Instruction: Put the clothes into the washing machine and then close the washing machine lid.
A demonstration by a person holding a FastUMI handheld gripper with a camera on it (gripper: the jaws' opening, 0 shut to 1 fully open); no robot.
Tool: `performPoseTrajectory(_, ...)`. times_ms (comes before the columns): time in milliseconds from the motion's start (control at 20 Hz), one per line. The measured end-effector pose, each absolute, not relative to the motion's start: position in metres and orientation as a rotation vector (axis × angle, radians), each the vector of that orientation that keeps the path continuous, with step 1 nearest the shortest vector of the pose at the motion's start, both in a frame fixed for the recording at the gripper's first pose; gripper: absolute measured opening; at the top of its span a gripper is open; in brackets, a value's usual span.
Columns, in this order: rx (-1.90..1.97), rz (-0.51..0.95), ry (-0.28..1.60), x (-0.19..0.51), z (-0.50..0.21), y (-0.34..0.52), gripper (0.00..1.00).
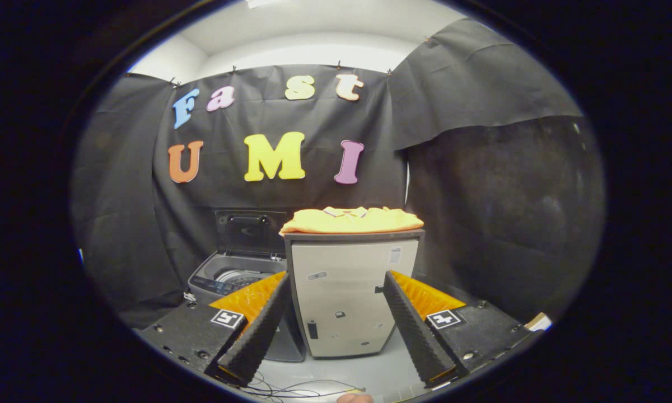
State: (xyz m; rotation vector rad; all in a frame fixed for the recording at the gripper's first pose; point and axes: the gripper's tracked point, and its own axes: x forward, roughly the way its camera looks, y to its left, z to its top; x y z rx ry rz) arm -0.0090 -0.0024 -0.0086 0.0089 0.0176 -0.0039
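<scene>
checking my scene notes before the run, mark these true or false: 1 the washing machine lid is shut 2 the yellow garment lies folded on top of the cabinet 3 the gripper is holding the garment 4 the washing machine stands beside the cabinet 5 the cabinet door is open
1. The washing machine lid is shut. False: the lid stands raised and the drum opening shows.
2. The yellow garment lies folded on top of the cabinet. True.
3. The gripper is holding the garment. False: its fingers are spread apart with nothing between them, well short of the garment.
4. The washing machine stands beside the cabinet. True.
5. The cabinet door is open. False: it looks closed.
</scene>
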Motion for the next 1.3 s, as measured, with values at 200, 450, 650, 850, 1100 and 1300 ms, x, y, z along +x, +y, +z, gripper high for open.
performPoseTrajectory(200, 0.008, 0.002, 0.002, -0.007, 0.0, -0.001, 1.0)
performPoseTrajectory(450, 0.017, 0.012, -0.009, 0.004, 0.011, 0.001, 1.0)
performPoseTrajectory(650, 0.007, 0.018, 0.0, 0.024, 0.023, -0.001, 1.0)
performPoseTrajectory(850, -0.003, 0.019, 0.002, 0.055, 0.049, -0.011, 1.0)
performPoseTrajectory(1100, -0.017, 0.022, -0.01, 0.117, 0.087, -0.02, 1.0)
performPoseTrajectory(1300, -0.022, 0.024, -0.022, 0.172, 0.111, -0.023, 1.0)
